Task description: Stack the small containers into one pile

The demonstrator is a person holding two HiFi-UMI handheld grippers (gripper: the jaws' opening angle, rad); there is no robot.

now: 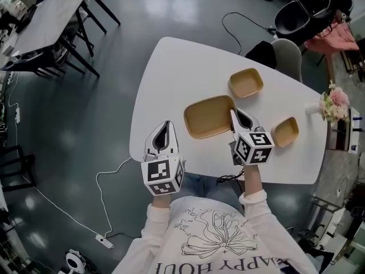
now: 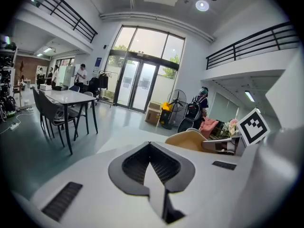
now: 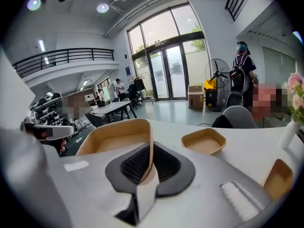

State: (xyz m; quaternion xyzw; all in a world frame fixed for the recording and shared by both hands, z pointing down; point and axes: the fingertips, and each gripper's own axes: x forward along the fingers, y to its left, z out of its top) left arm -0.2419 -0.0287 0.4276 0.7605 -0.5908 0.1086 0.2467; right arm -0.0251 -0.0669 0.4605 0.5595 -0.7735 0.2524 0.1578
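Jaws of right gripper [image 3: 150, 150] pinch the right rim of the large tray [image 1: 208, 116] at mid-tabletop [image 1: 165, 67]. Left gripper [image 2: 151, 151] jaws are pressed together, empty. Medium container [image 1: 246, 83] sits toward the far edge, small container [image 1: 284, 132] toward the right edge, each apart. No pile yet; all stacking remains.

- Left tongs [image 1: 166, 124]: jaws pressed together with nothing between them, angled down towards the far side.
- Right tongs [image 1: 234, 115]: jaws clamped on the large container [image 1: 208, 117] at its rim.
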